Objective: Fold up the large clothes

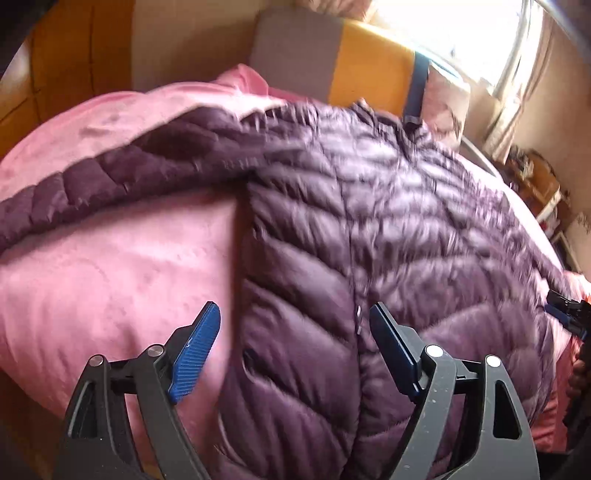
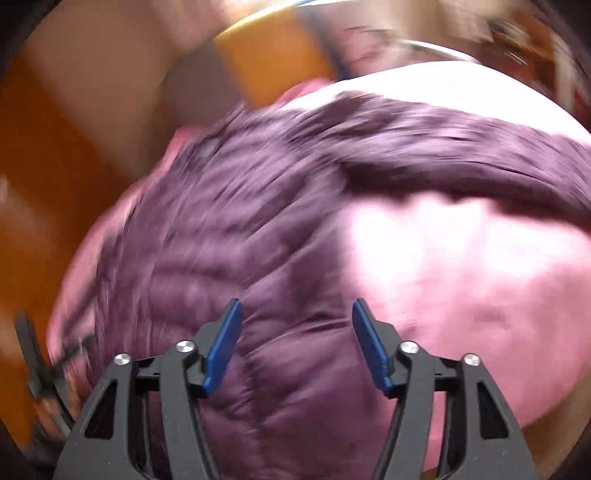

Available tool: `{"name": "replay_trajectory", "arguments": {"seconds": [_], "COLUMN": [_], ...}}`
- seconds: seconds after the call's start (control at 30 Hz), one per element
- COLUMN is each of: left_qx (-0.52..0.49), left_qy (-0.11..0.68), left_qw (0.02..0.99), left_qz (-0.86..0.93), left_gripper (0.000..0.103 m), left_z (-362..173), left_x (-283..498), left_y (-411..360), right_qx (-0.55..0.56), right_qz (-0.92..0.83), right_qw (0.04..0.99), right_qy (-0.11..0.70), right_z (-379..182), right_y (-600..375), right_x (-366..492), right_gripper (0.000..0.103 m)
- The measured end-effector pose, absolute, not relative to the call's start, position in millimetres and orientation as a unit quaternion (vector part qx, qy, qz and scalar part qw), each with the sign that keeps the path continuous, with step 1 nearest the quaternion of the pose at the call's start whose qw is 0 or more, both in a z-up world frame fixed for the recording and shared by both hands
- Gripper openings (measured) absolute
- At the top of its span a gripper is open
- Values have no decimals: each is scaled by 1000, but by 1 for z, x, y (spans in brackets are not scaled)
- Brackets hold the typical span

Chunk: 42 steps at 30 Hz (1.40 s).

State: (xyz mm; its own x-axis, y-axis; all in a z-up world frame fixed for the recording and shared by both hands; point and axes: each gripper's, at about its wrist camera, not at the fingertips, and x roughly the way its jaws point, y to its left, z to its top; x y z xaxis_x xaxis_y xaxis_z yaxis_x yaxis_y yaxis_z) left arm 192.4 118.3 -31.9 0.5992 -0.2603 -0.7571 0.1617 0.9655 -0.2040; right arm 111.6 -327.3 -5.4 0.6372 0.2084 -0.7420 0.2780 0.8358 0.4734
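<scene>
A dark purple quilted puffer jacket [image 1: 369, 221] lies spread on a pink blanket [image 1: 110, 266], one sleeve [image 1: 92, 177] stretched out to the left. My left gripper [image 1: 295, 317] hovers over the jacket's near left edge, jaws wide open, nothing between the blue pads. In the right wrist view the same jacket [image 2: 221, 240] fills the left and centre, its other sleeve [image 2: 461, 155] running off to the right. My right gripper [image 2: 297, 314] hangs above the jacket's lower part, open and empty. The right gripper [image 1: 569, 314] also shows at the right edge of the left wrist view.
The pink blanket [image 2: 461, 277] covers a bed. A grey and orange headboard [image 1: 332, 59] stands behind it, with a bright window [image 1: 461, 33] at the upper right. Cluttered furniture [image 1: 535, 184] sits to the right of the bed. Orange wood [image 2: 44, 147] lies left.
</scene>
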Motion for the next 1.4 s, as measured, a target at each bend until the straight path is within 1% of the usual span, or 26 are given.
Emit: {"name": "replay_trajectory", "arguments": {"seconds": [0.1,0.2,0.3,0.33,0.37,0.43,0.5,0.53,0.57,0.63,0.7,0.73,0.87,1.03,1.2,1.23,1.27,1.33,1.37,1.4], "left_qx": [-60,-51,-41,-37,-32,-14,2,3,4,4,4,1,0,-10,-55,-63,-68,-82,-87,-90], "left_qy": [412,406,406,406,406,407,417,420,424,434,435,438,456,462,464,463,463,469,471,470], "left_qw": [901,904,903,902,901,901,896,895,892,886,887,885,877,876,871,872,871,868,865,866], "left_qz": [-120,-127,-138,-145,-148,-152,-152,-152,-156,-162,-157,-158,-148,-141,-153,-149,-146,-144,-147,-147], "left_gripper": [82,82,82,82,86,88,91,91,91,93,98,99,99,99,99,95,88,81,75,71], "left_z": [-18,-12,-12,-13,-14,-18,-23,-26,-28,-33,-35,-36,-41,-45,-43,-41,-41,-40,-39,-37], "left_x": [203,212,222,225,226,229,233,234,237,241,243,245,250,253,256,257,257,260,261,261], "left_y": [114,103,86,79,74,61,51,48,46,43,42,42,43,48,59,63,65,70,73,74], "right_qx": [395,515,576,586,596,596,577,568,553,520,473,452,376,297,234,224,213,193,187,182], "right_qz": [-110,-190,-249,-256,-268,-285,-293,-289,-279,-268,-246,-233,-159,-65,19,34,50,77,88,100], "right_qw": [829,778,740,733,722,715,724,730,741,765,798,812,856,883,889,888,886,883,881,879], "right_qy": [381,306,241,232,227,226,240,247,258,268,281,288,318,357,394,401,408,422,426,430], "right_z": [-13,-26,-37,-40,-45,-45,-40,-37,-30,-16,5,14,39,43,37,34,30,22,18,15], "right_y": [-402,-475,-527,-537,-549,-563,-573,-575,-575,-564,-546,-535,-473,-374,-273,-255,-235,-198,-186,-176], "right_x": [91,64,48,48,50,58,75,84,97,123,153,170,242,317,373,380,388,401,406,412], "right_gripper": [68,69,68,64,58,51,38,24,15,14,13,13,13,13,12,12,12,12,13,15]}}
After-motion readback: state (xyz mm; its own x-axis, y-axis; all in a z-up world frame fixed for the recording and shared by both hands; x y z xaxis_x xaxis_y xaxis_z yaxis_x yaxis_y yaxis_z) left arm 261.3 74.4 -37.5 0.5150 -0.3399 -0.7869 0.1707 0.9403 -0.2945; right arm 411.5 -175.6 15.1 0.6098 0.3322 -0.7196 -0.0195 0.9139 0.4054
